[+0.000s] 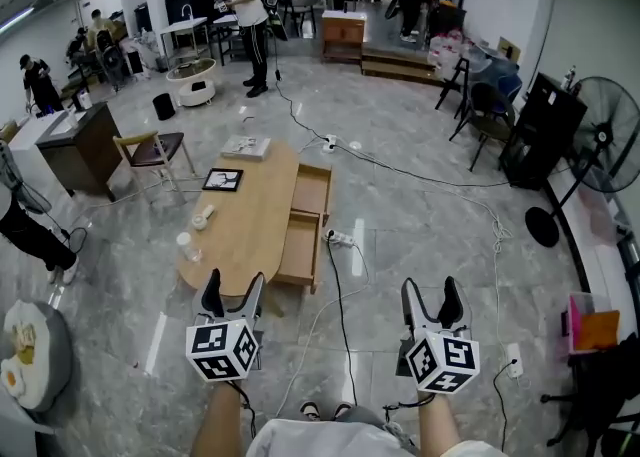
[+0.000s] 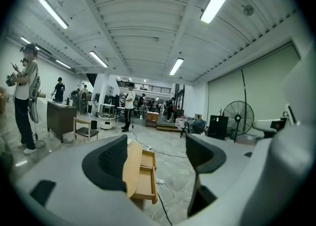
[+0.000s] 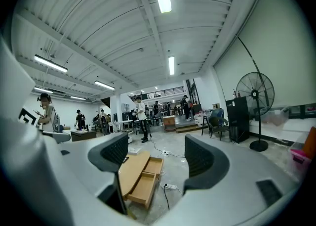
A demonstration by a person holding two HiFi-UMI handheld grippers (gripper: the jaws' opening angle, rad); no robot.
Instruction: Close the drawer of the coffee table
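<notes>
Matt pale wood coffee table (image 1: 255, 215), matching bare-wood drawer (image 1: 300, 245), glossy grey marbled floor (image 1: 430, 245)

Our head camera sits high and looks steeply down at the floor (image 1: 420, 230). Low in its picture we see the left gripper (image 1: 235, 281) and the right gripper (image 1: 430, 287), with the coffee table (image 1: 255, 215) a little way ahead of them. Our two gripper cameras sit low and look level across the room, each out between its own jaws. All three views share the table, its open drawer (image 1: 300, 245) and the big fan (image 1: 603, 140) on the right
</notes>
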